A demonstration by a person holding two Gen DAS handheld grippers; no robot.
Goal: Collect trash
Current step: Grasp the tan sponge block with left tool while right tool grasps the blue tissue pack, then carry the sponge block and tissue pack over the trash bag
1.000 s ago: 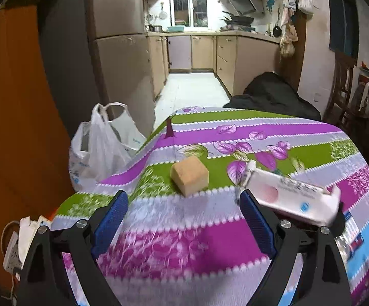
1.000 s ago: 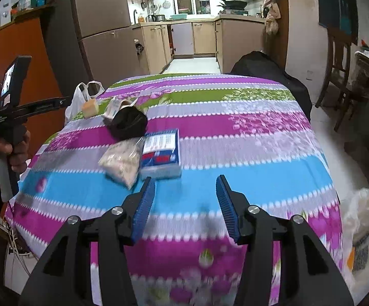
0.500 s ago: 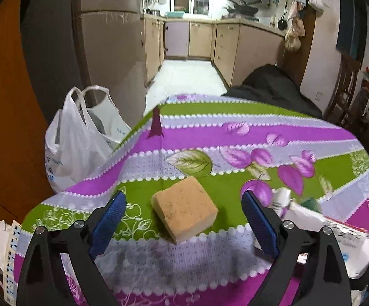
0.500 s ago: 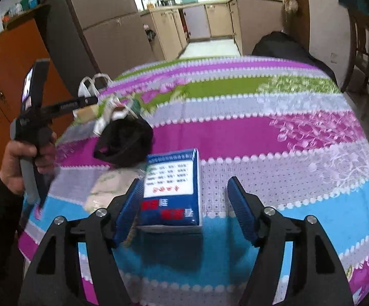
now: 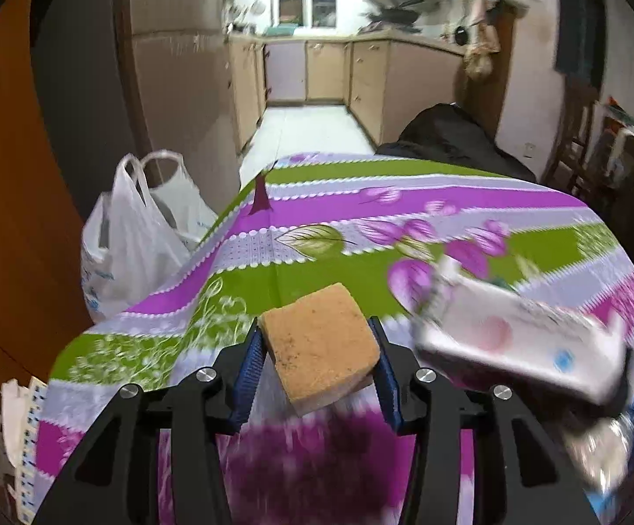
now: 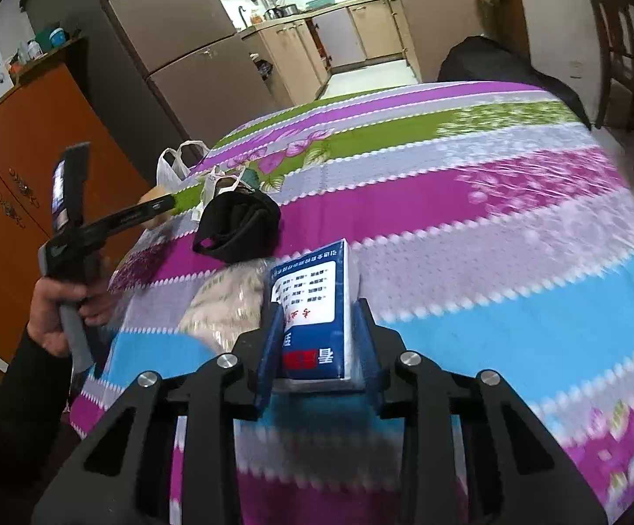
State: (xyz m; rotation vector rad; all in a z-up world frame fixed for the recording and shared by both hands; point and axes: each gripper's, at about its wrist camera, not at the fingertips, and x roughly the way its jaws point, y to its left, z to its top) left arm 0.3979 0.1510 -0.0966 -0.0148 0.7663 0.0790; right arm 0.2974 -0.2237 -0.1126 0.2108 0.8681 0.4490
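Observation:
A tan sponge block sits on the striped tablecloth, filling the gap of my left gripper. Its jaws are closing and both blue pads touch the block's sides. A blue tissue pack with white printed labels lies between the fingers of my right gripper. Those jaws are closing too, pads against the pack's long sides. In the right wrist view a hand holds the left gripper's handle at the table's left edge.
A white and pink packet lies just right of the sponge, blurred. A black crumpled item and a clear bag of pale grains sit left of the tissue pack. A white plastic bag stands beside the table's left edge.
The left gripper dropped onto the sponge and its wide jaws closed around it. The right gripper came forward over the blue pack and its jaws narrowed onto it.

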